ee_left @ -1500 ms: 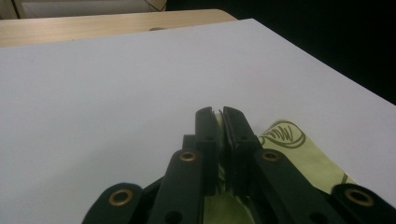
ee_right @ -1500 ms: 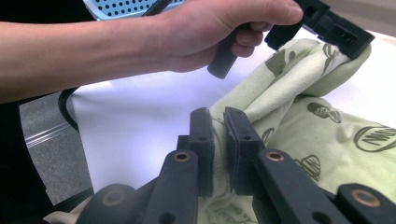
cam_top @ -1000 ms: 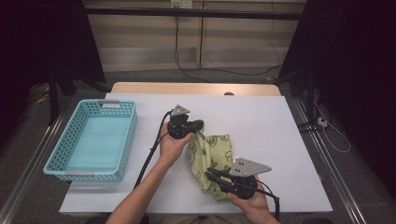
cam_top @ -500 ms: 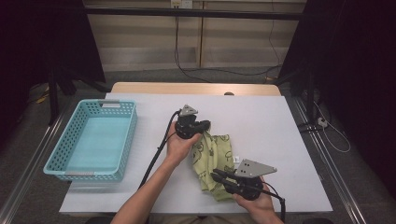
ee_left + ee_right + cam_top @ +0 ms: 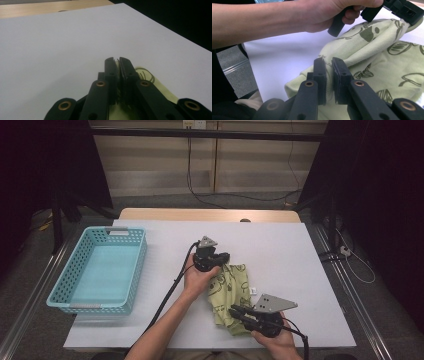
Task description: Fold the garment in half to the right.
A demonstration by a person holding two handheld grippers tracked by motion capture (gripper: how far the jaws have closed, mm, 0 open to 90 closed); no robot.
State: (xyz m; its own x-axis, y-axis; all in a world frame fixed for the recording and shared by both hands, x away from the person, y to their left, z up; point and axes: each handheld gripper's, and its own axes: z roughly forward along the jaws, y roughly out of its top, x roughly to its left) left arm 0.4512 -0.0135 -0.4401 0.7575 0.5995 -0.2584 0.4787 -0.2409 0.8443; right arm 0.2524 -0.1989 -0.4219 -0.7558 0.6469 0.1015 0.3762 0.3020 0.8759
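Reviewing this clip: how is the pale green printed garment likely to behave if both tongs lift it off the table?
The garment will probably sag and drape: it already lies folded and rumpled on the table. It looks light for its size, being thin fabric bunching between the shut left tongs and right tongs. It seems unlikely to roll or break, though a thin pinched edge might slip.

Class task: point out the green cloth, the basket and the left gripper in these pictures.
Cloth (image 5: 232,292), high view, on its printed middle.
Basket (image 5: 137,262), high view, on its right wall.
Left gripper (image 5: 117,61), left gripper view, between its jaw tips.
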